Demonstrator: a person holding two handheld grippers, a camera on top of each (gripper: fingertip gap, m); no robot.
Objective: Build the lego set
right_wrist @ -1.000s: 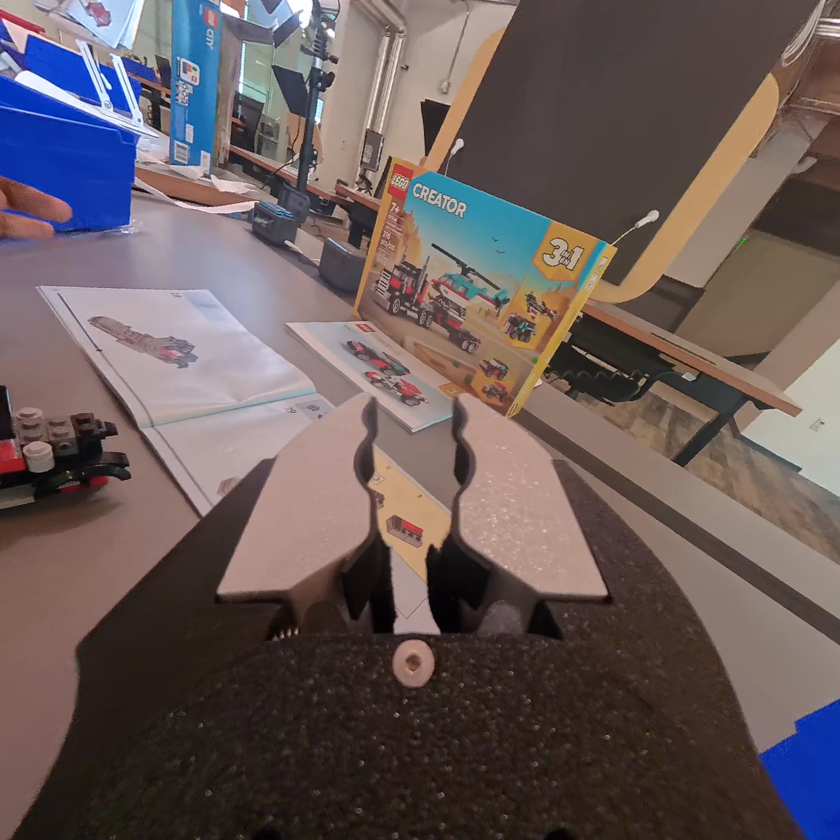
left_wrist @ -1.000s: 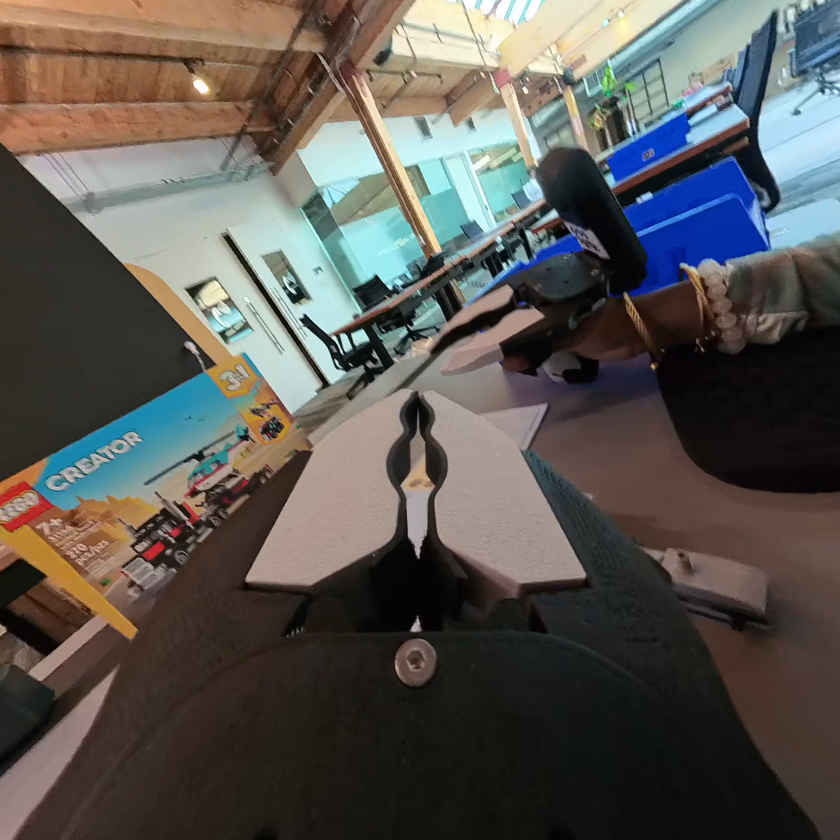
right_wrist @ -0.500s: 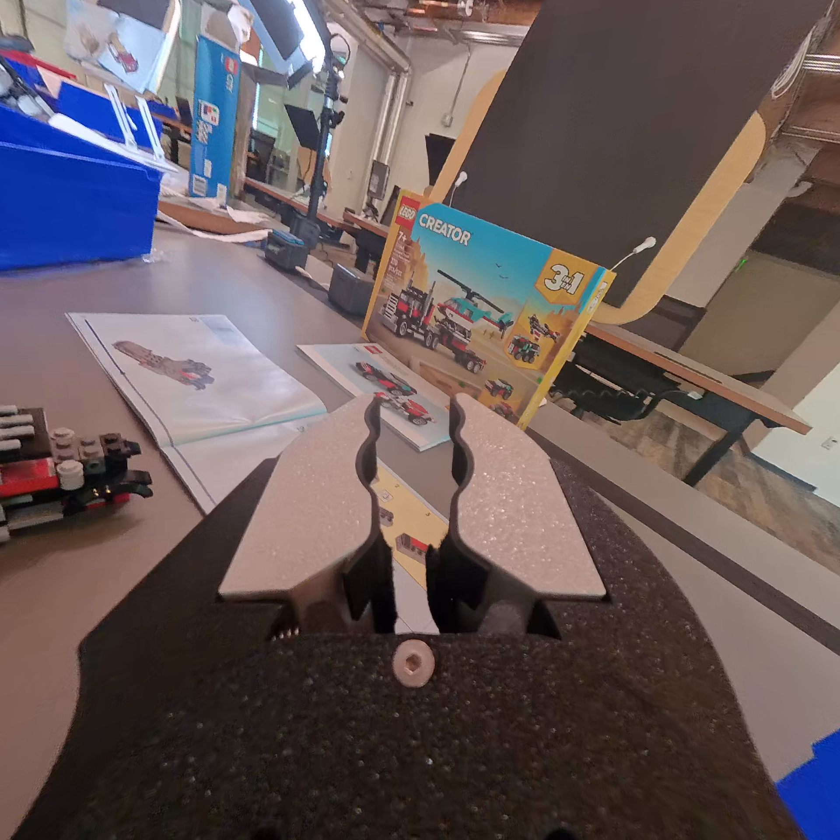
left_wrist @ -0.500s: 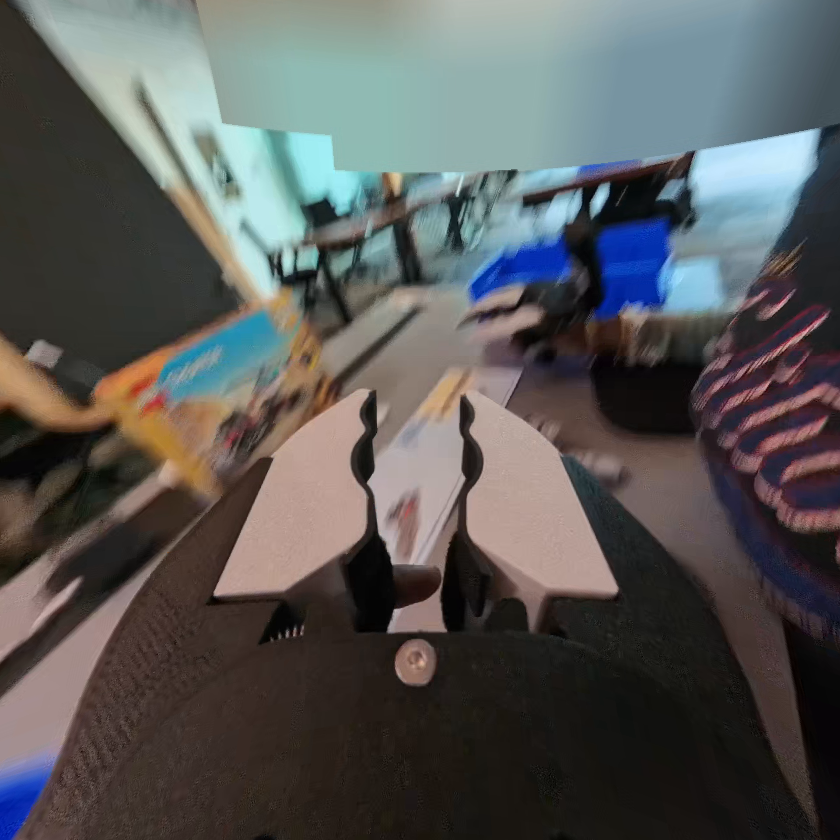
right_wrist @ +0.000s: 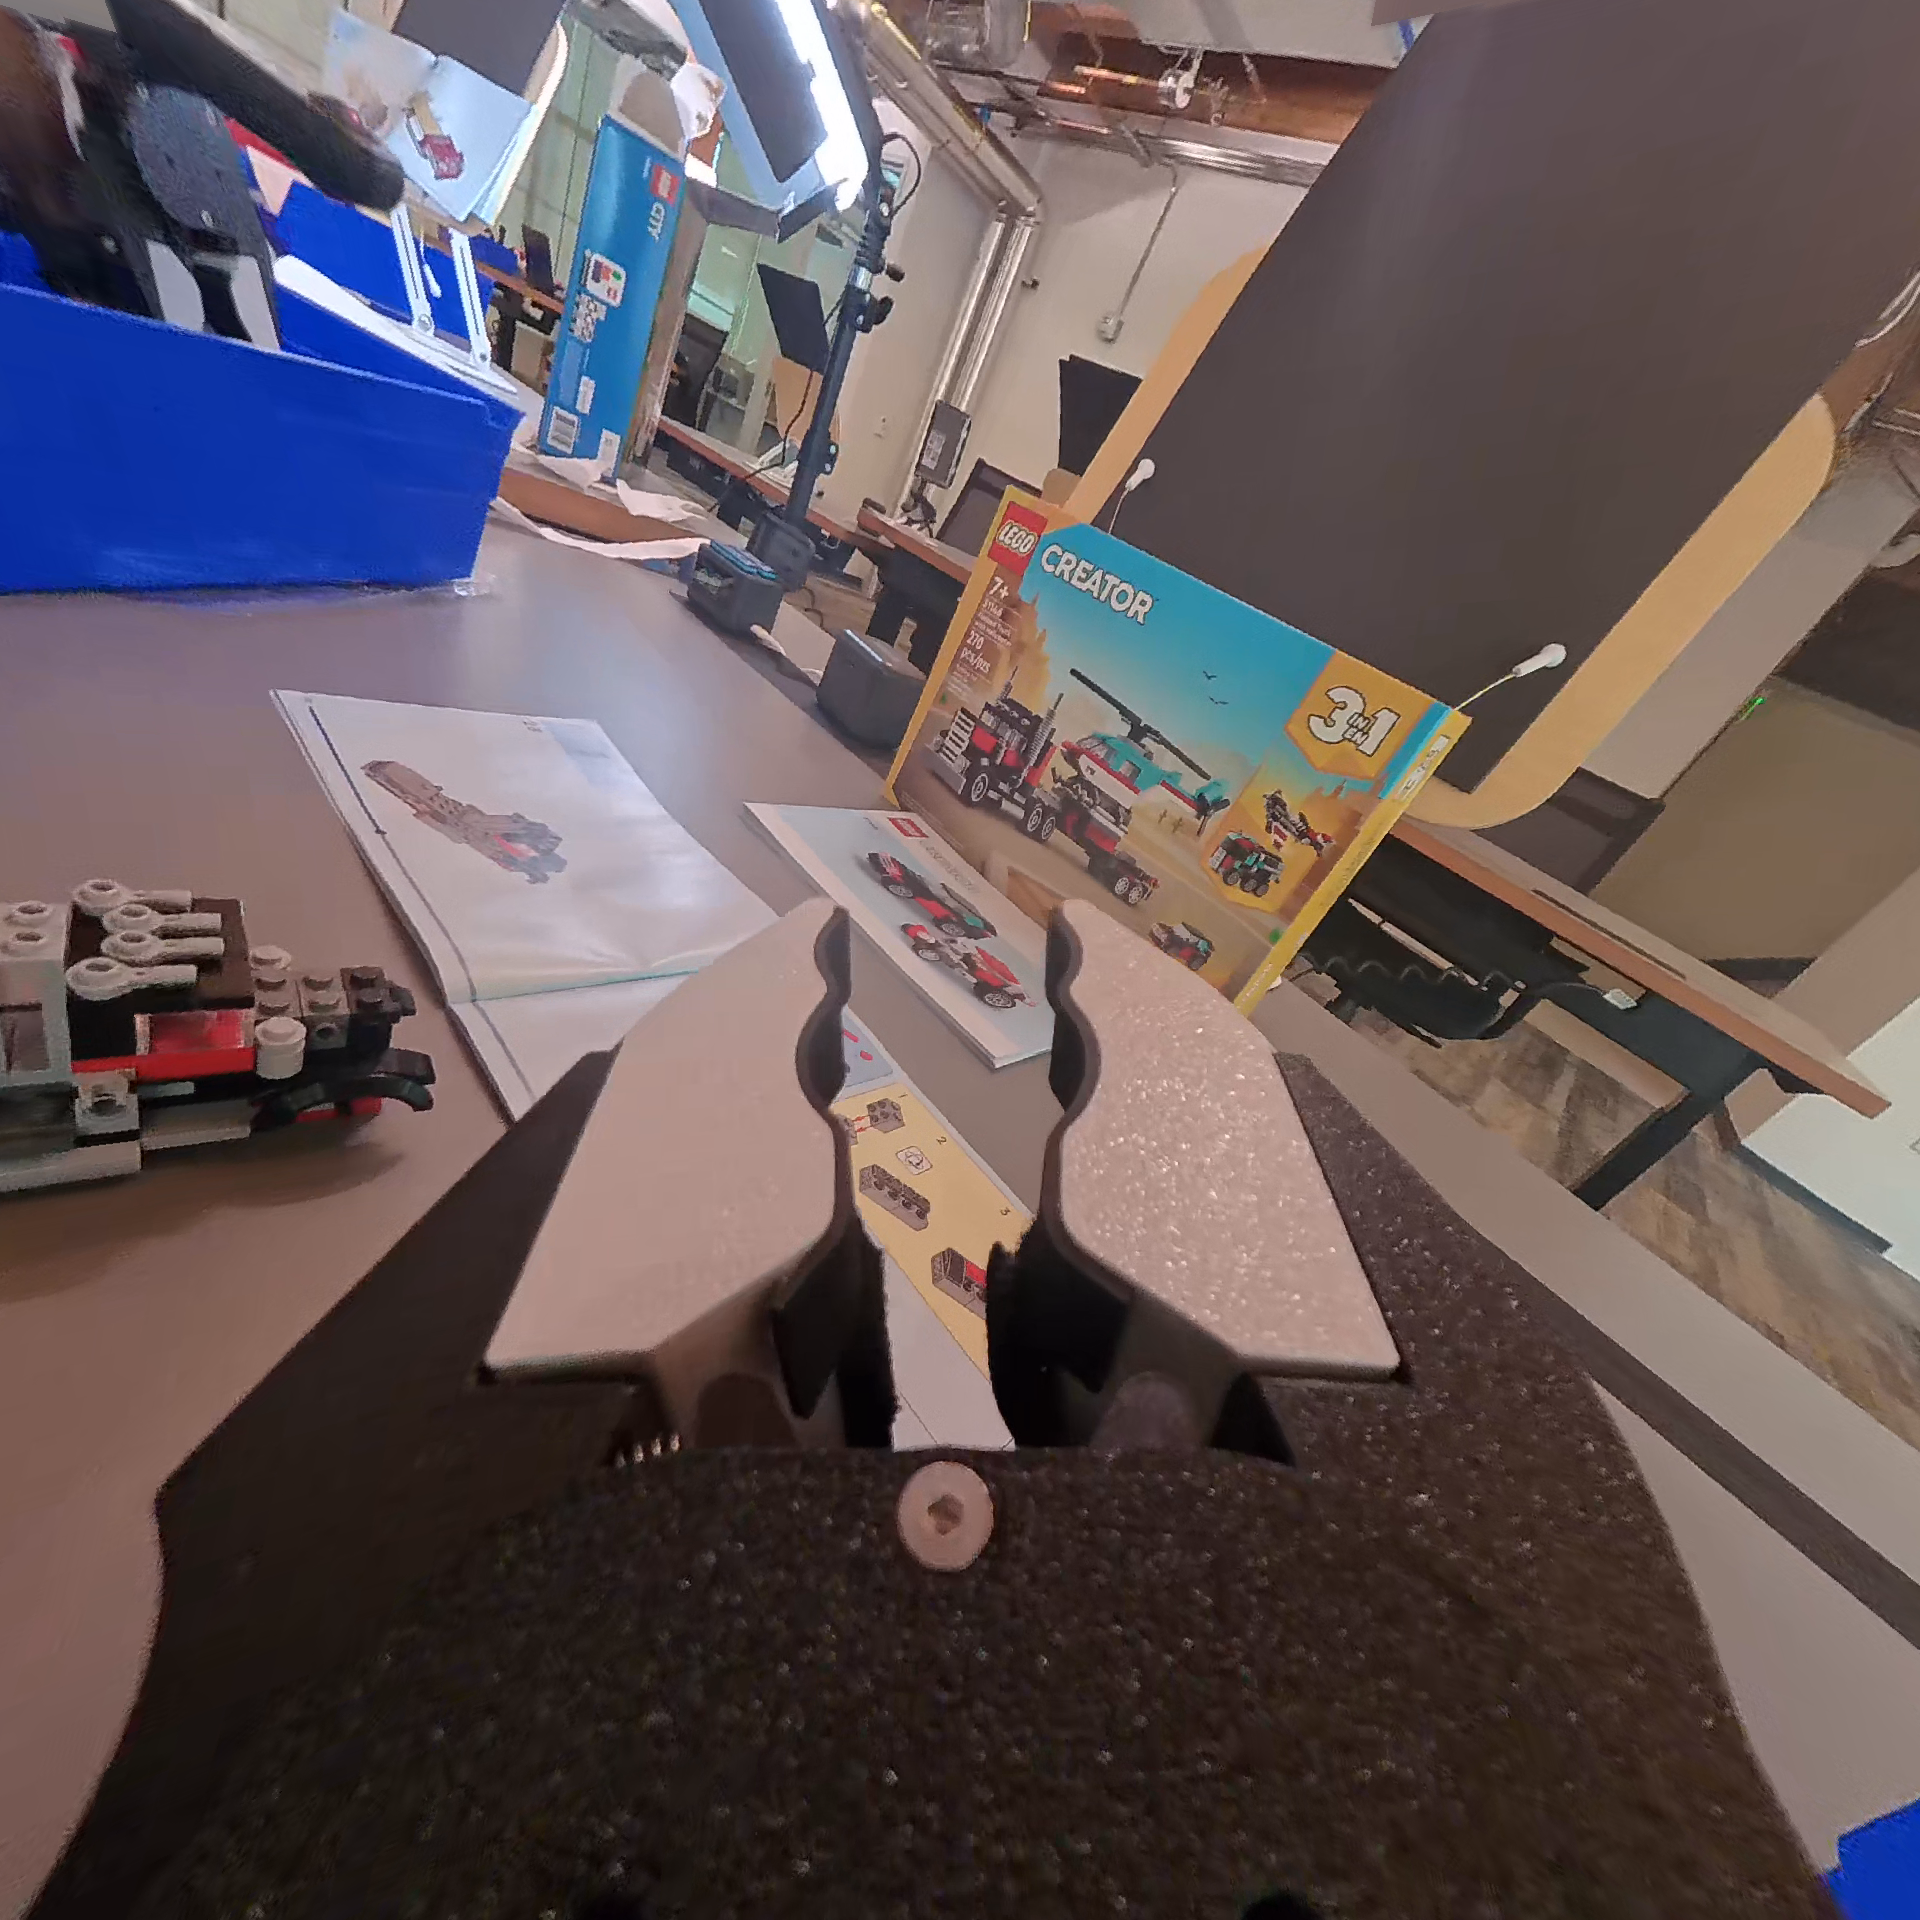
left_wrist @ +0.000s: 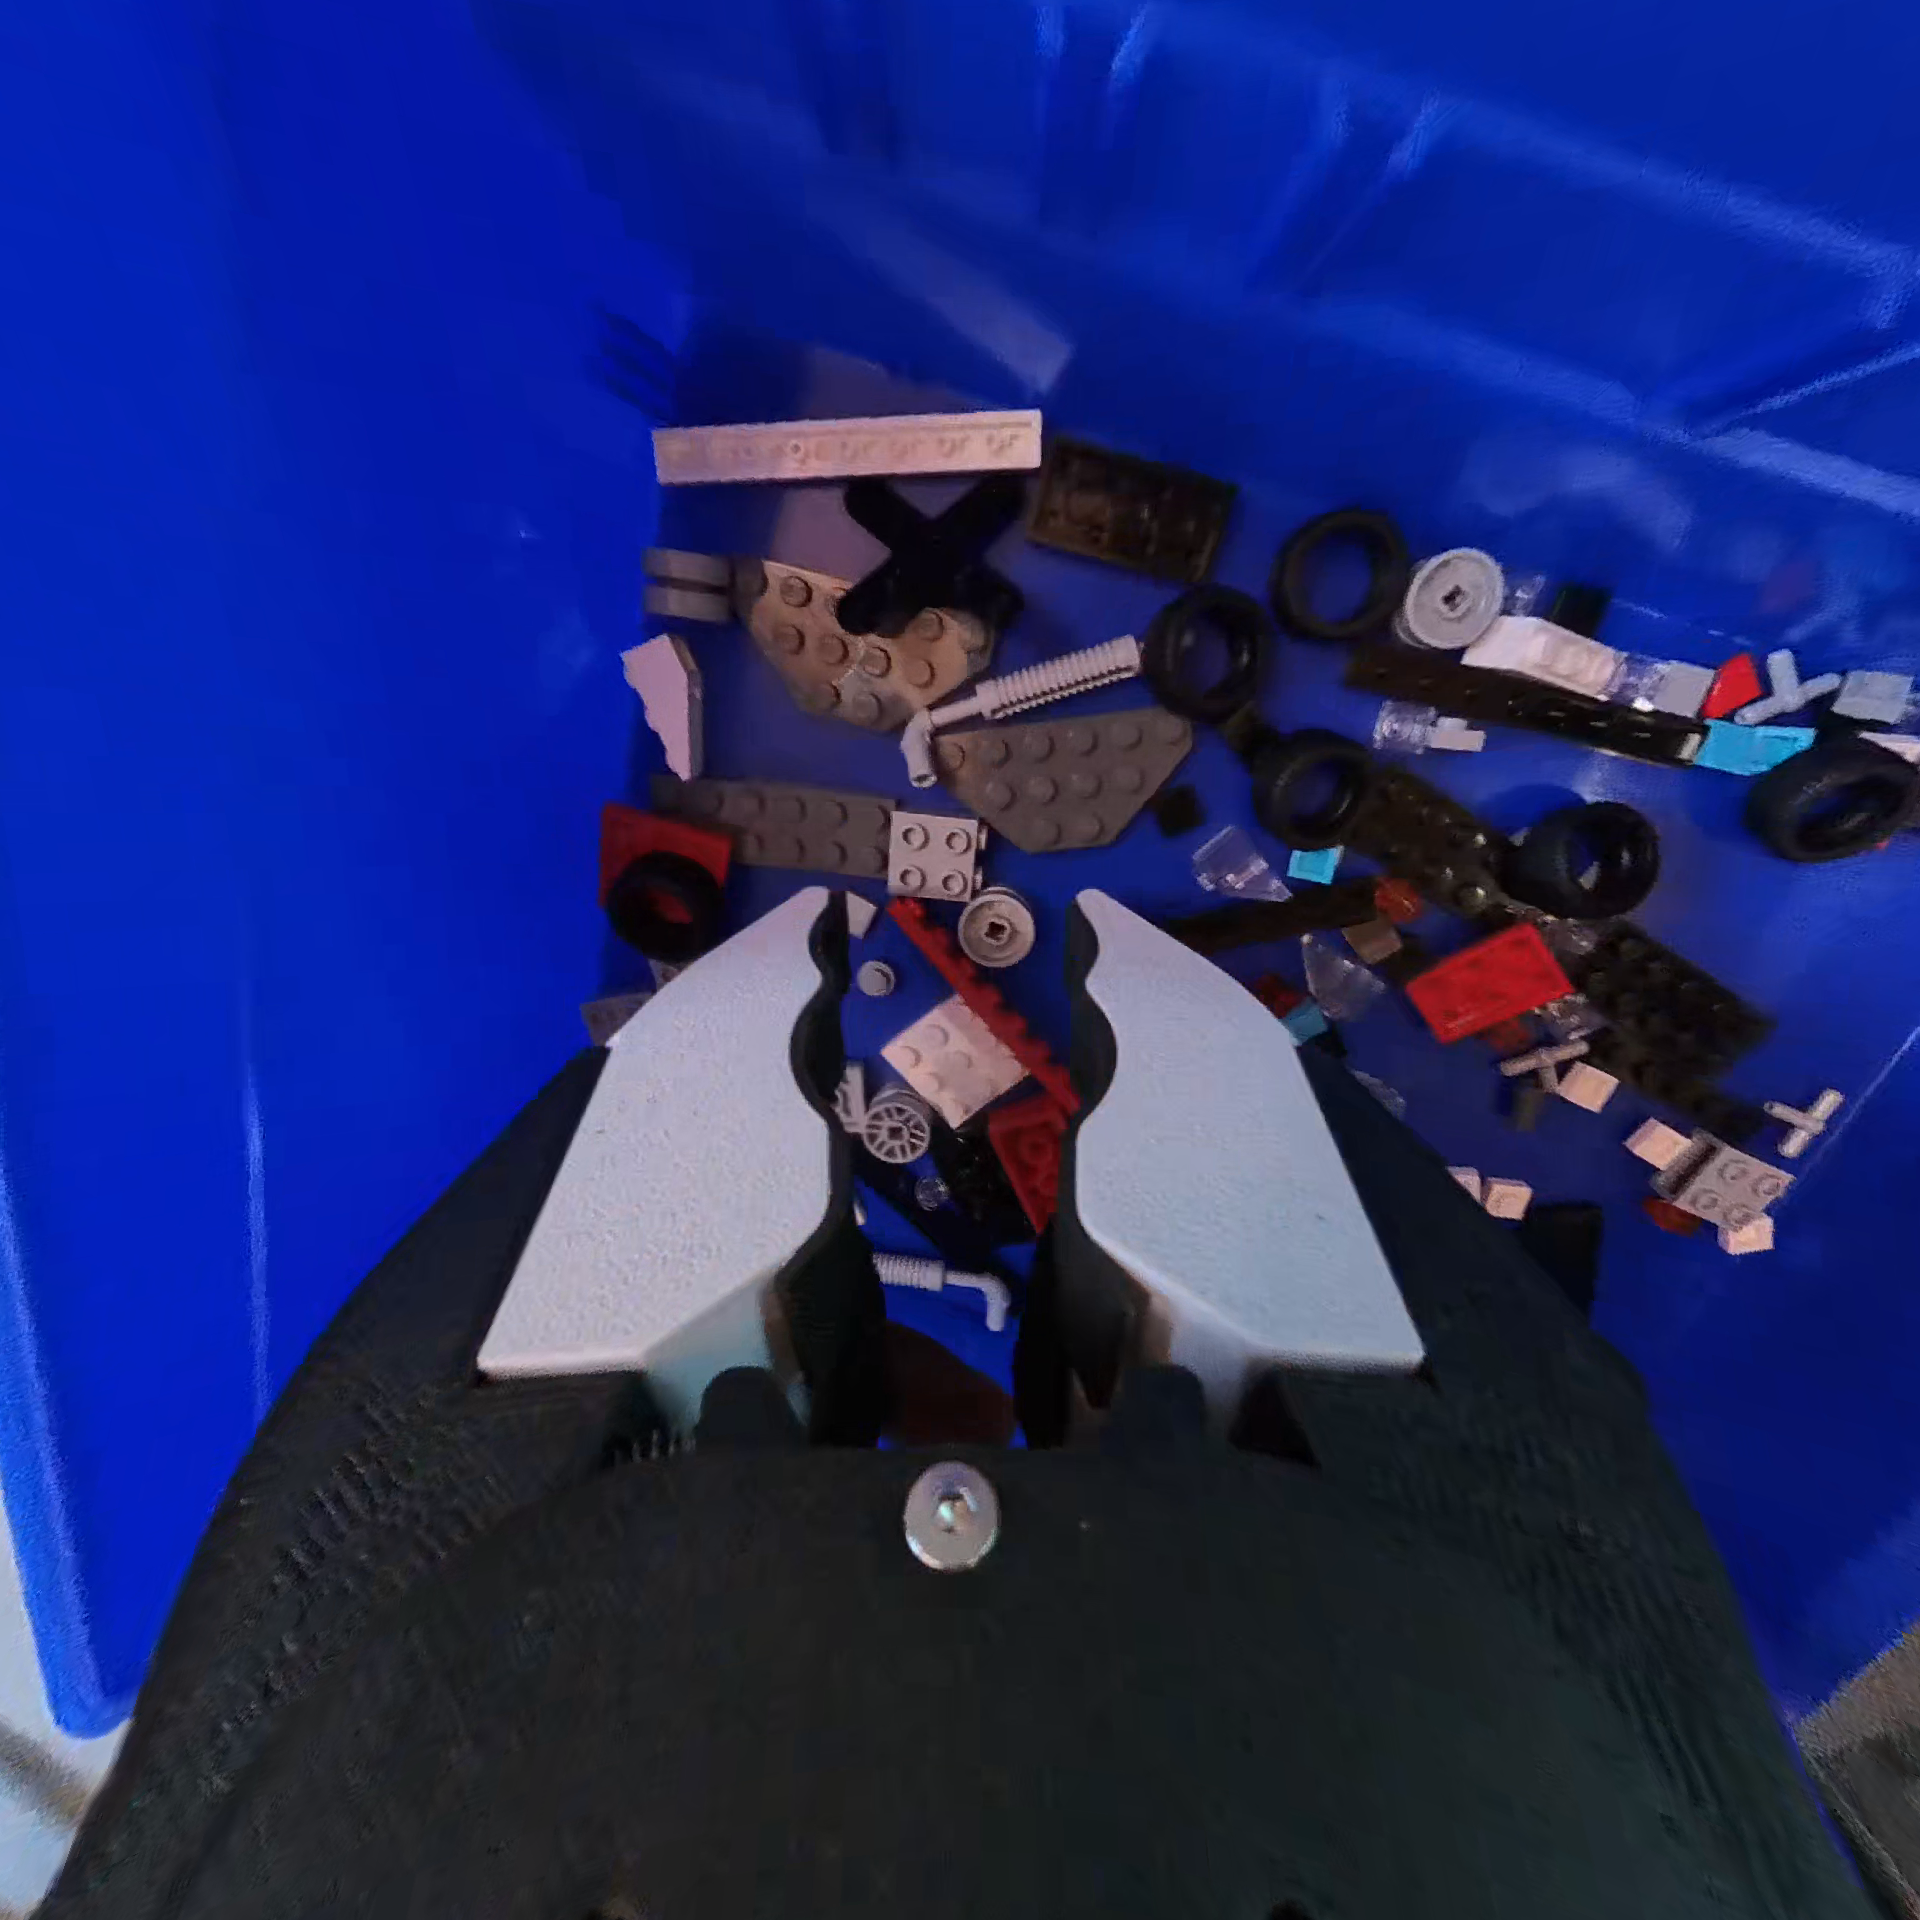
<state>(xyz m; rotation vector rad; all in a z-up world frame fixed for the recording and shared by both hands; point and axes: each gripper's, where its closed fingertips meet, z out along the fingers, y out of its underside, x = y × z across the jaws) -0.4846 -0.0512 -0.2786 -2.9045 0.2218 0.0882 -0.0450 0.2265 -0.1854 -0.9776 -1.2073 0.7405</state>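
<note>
My left gripper (left_wrist: pixel 951 914) is open and empty, pointing down into a blue bin (left_wrist: pixel 312 727) full of loose lego pieces. A white 2x2 plate (left_wrist: pixel 951 1058) and a thin red plate (left_wrist: pixel 982 1003) lie between its fingers. Black tyres (left_wrist: pixel 1205 652) and grey wedge plates (left_wrist: pixel 1049 779) lie farther in. My right gripper (right_wrist: pixel 945 920) is open and empty, low over the grey table (right_wrist: pixel 208 1351). The partly built black, red and grey lego truck (right_wrist: pixel 177 1023) sits to its left. The left gripper also shows far off (right_wrist: pixel 208 291) in the bin (right_wrist: pixel 229 468).
An open instruction booklet (right_wrist: pixel 520 831) and a second booklet (right_wrist: pixel 925 914) lie ahead of the right gripper. The lego set box (right_wrist: pixel 1164 769) stands behind them near the table's far edge. A tall blue box (right_wrist: pixel 613 301) and a light stand (right_wrist: pixel 831 343) are farther back. My right fingertips sit around 55 centimeters from my left ones.
My left gripper has swung from over the table down into the blue bin and opened wider. My right gripper opened slightly and shifted a little; the truck now shows more fully.
</note>
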